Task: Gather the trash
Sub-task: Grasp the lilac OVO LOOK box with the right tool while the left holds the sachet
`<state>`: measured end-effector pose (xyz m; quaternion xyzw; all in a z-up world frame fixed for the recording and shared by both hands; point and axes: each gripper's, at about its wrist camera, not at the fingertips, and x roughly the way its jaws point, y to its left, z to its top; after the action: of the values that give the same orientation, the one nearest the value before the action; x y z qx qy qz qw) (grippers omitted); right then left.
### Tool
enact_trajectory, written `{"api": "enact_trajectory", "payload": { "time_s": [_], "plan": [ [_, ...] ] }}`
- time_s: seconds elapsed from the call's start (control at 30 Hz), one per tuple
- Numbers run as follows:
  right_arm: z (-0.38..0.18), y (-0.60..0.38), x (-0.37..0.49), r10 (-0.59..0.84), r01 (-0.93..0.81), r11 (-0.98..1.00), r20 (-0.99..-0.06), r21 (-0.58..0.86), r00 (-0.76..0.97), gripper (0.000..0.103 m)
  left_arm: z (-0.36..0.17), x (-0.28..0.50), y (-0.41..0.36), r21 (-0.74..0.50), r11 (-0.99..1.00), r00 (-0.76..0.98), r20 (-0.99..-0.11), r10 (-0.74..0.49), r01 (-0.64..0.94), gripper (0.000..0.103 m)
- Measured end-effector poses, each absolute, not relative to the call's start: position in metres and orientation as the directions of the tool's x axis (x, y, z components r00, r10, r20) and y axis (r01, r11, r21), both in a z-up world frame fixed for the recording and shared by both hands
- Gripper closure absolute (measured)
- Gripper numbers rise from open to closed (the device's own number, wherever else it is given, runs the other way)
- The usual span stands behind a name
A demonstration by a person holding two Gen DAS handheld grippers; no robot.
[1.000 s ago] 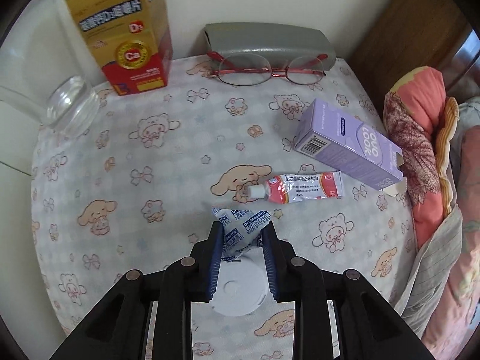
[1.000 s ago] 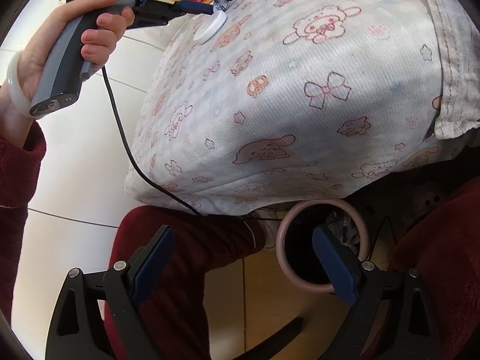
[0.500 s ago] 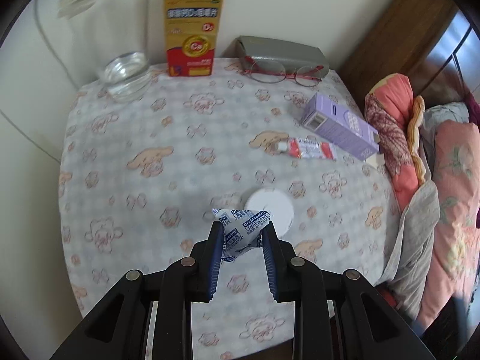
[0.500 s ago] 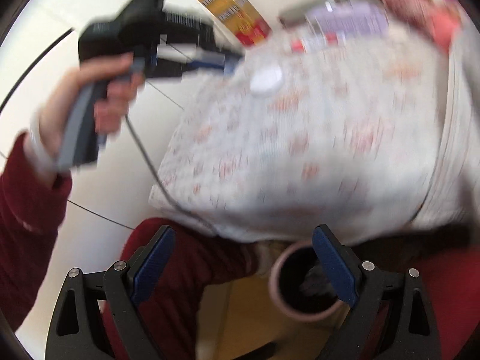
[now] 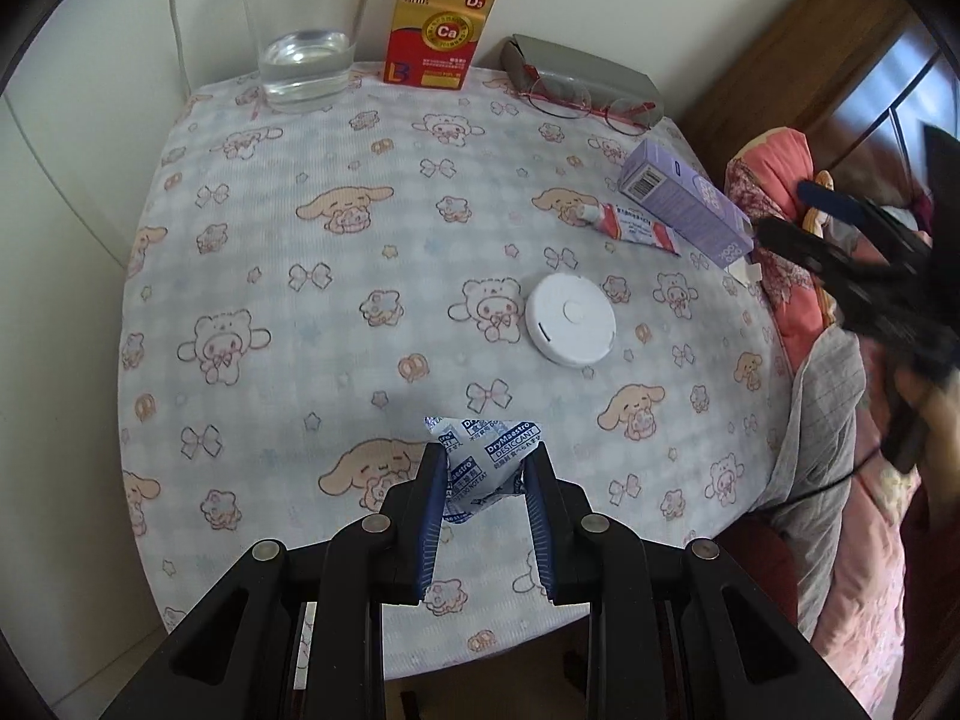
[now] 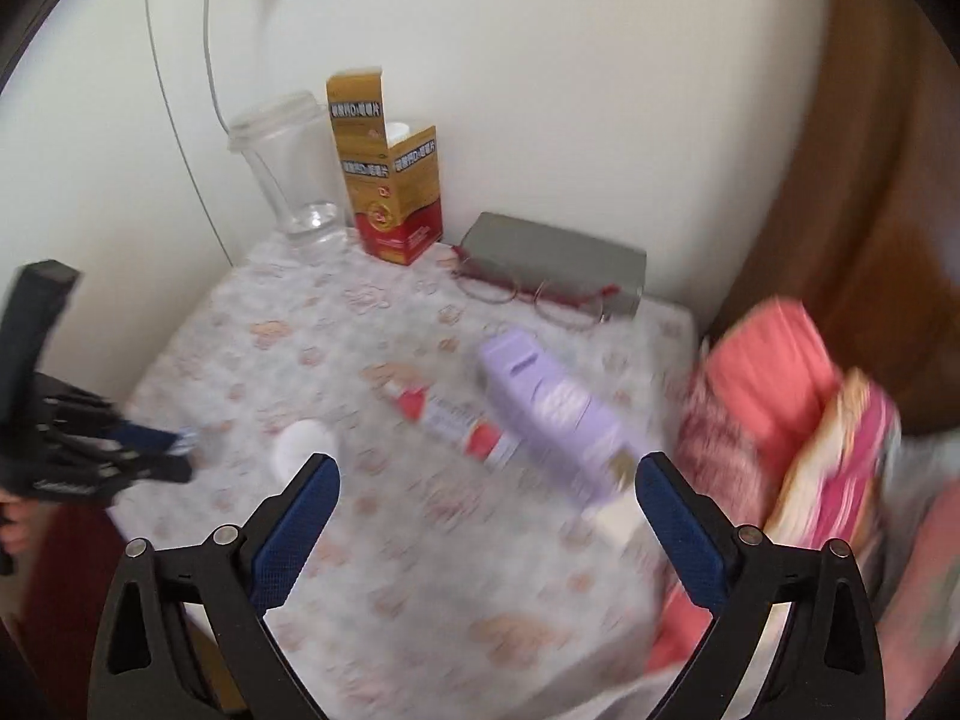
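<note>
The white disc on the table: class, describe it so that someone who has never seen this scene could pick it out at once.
Find the table with the cartoon-print cloth. Toward its right side, nearer than the red and white tube and the purple box, lies the white disc. It is the only round, flat, plain white thing there.

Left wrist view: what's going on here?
A person is clearing trash off a bedside table. The left tongs are shut on a desiccant packet, held above the near edge of the table. The right tongs are open and empty, pointed at the purple box and the ointment tube lying beside it; that view is motion-blurred. The white round disc, glasses and supplement box sit untouched.
</note>
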<state>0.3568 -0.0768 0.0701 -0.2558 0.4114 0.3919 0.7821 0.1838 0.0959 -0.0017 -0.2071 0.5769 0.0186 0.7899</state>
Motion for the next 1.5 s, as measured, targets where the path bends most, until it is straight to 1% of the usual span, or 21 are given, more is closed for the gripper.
{"api": "enact_trajectory", "payload": {
  "time_s": [0.07,0.1,0.27,0.37,0.47,0.6,0.67,0.73,0.77,0.8,0.83,0.87,0.9,1.03,1.2,1.33,1.43,1.5],
  "plan": [
    [0.058,-0.061,0.377,0.338,-0.831,0.534,-0.862,-0.154,0.377,0.005,-0.003,0.182,0.096,-0.322,0.909,0.338,-0.914,-0.225,-0.265,0.076],
    [0.052,-0.057,0.385,0.315,-0.834,0.525,-0.873,-0.166,0.372,0.005,-0.003,0.182,0.096,-0.325,0.909,0.338,-0.913,-0.229,-0.262,0.076],
    [0.026,-0.048,0.417,0.279,-0.841,0.528,-0.911,-0.12,0.305,0.005,-0.007,0.184,0.098,-0.344,0.904,0.333,-0.908,-0.253,-0.252,0.076],
    [0.008,-0.046,0.429,0.219,-0.829,0.539,-0.926,-0.147,0.307,0.005,-0.009,0.187,0.098,-0.349,0.906,0.328,-0.908,-0.262,-0.241,0.076],
    [-0.003,-0.049,0.44,0.21,-0.81,0.577,-0.939,-0.106,0.273,0.005,-0.01,0.189,0.098,-0.357,0.903,0.327,-0.905,-0.271,-0.239,0.076],
    [-0.017,-0.05,0.445,0.178,-0.809,0.582,-0.956,-0.088,0.232,0.005,-0.011,0.192,0.1,-0.365,0.9,0.33,-0.902,-0.278,-0.239,0.076],
    [-0.018,-0.052,0.445,0.198,-0.81,0.583,-0.955,-0.065,0.219,0.005,-0.012,0.191,0.101,-0.368,0.899,0.329,-0.902,-0.282,-0.239,0.076],
    [-0.019,-0.056,0.447,0.215,-0.804,0.594,-0.96,-0.018,0.181,0.007,-0.011,0.192,0.101,-0.368,0.899,0.328,-0.901,-0.282,-0.238,0.076],
    [-0.019,-0.057,0.448,0.221,-0.801,0.599,-0.959,-0.01,0.177,0.015,-0.011,0.192,0.101,-0.369,0.899,0.328,-0.901,-0.283,-0.237,0.076],
    [-0.016,-0.057,0.447,0.227,-0.802,0.597,-0.958,-0.005,0.175,0.032,-0.012,0.191,0.101,-0.37,0.898,0.328,-0.901,-0.284,-0.237,0.076],
    [-0.011,-0.057,0.447,0.239,-0.802,0.597,-0.957,0.012,0.164,0.042,-0.012,0.191,0.101,-0.371,0.897,0.328,-0.901,-0.285,-0.238,0.076],
    [-0.008,-0.057,0.448,0.24,-0.798,0.603,-0.958,0.021,0.156,0.064,-0.012,0.191,0.101,-0.374,0.896,0.329,-0.899,-0.288,-0.24,0.076],
    [-0.007,-0.057,0.448,0.234,-0.792,0.609,-0.961,0.027,0.147,0.067,-0.012,0.191,0.101,-0.377,0.895,0.331,-0.898,-0.29,-0.24,0.076],
    [-0.004,-0.056,0.439,0.238,-0.801,0.597,-0.96,0.026,0.146,0.067,-0.01,0.188,0.099,-0.379,0.895,0.332,-0.897,-0.293,-0.234,0.076],
    [0.015,-0.073,0.426,0.337,-0.775,0.624,-0.929,0.099,0.152,0.067,-0.002,0.178,0.093,-0.381,0.897,0.344,-0.892,-0.293,-0.225,0.076],
    [0.045,-0.084,0.394,0.417,-0.778,0.608,-0.897,0.157,0.145,0.067,0.007,0.158,0.084,-0.393,0.896,0.369,-0.879,-0.301,-0.207,0.076],
    [0.062,-0.099,0.356,0.458,-0.802,0.574,-0.877,0.164,0.148,0.067,0.008,0.139,0.076,-0.396,0.896,0.373,-0.877,-0.303,-0.203,0.076],
    [0.072,-0.113,0.327,0.493,-0.809,0.554,-0.86,0.194,0.131,0.067,0.009,0.124,0.069,-0.384,0.9,0.374,-0.881,-0.291,-0.204,0.076]
  ]
}}
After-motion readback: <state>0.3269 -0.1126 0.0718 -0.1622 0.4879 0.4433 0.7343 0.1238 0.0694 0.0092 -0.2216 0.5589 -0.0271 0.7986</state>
